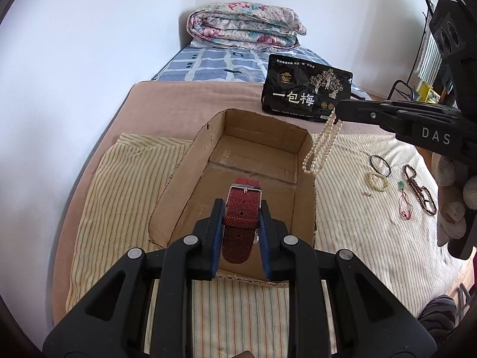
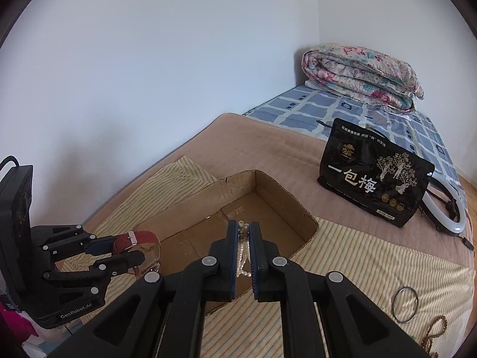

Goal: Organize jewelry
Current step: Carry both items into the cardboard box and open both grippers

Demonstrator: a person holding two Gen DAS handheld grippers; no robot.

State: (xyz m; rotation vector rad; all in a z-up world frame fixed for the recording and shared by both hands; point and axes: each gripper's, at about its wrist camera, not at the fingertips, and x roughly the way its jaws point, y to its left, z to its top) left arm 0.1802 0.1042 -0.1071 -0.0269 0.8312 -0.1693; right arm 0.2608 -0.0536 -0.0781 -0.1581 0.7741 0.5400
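a cardboard box [image 1: 253, 161] sits open on a striped cloth [image 1: 366, 217] on a bed, and both hand-held tools hang over it with jewelry in their grip; the left gripper [image 1: 242, 220] has its jaws drawn close onto a red watch [image 1: 243, 205], whose strap runs lengthwise away from the tool and down toward the box floor, buckle end foremost, above the near half of the box; the right gripper [image 2: 244, 238] is pinched fully closed on a pearl necklace [image 1: 322, 146], which dangles in long loops straight down from the tips at the box's right wall, its lowest beads level with the rim and seemingly just outside it; judged from this, the watch is the nearer to being set down, needing only to be lowered, while the pearls probably still have to cross the right wall before release or they may drape over the edge; nothing lies inside the box to block either piece; to the right of the box on the cloth wait a thin bangle [image 1: 380, 165], a small pearl bracelet [image 1: 378, 181], a red cord with a green pendant [image 1: 405, 201] and a string of dark beads [image 1: 420, 191]; behind the box stands a black snack bag [image 1: 307, 92], and farther back a folded floral quilt [image 1: 244, 26]
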